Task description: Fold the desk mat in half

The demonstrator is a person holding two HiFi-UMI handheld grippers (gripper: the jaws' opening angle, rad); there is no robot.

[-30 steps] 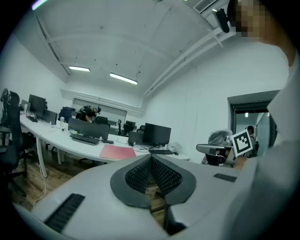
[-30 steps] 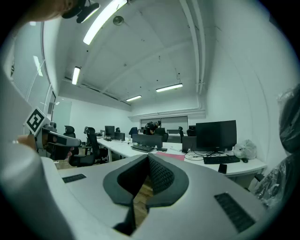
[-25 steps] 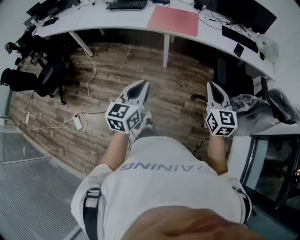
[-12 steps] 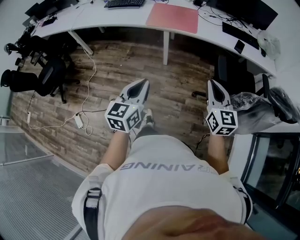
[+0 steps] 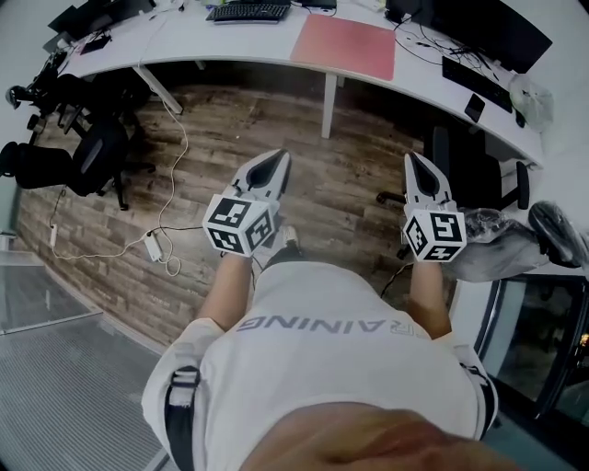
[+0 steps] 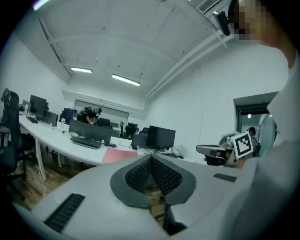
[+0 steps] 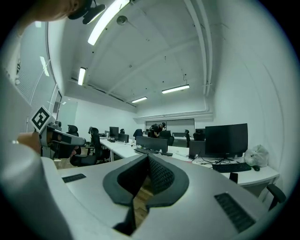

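Plainly empty, left tool and right tool face the desk mat

We see a long white desk curving across the top of the head view. A black keyboard lies on it near the middle, and a dark monitor stands toward its right end, with a second keyboard and a phone close by. Below is a wooden floor, where a white cable trails down to a power strip. Black office chairs stand at the left. In the left gripper view we make out long ceiling lights.
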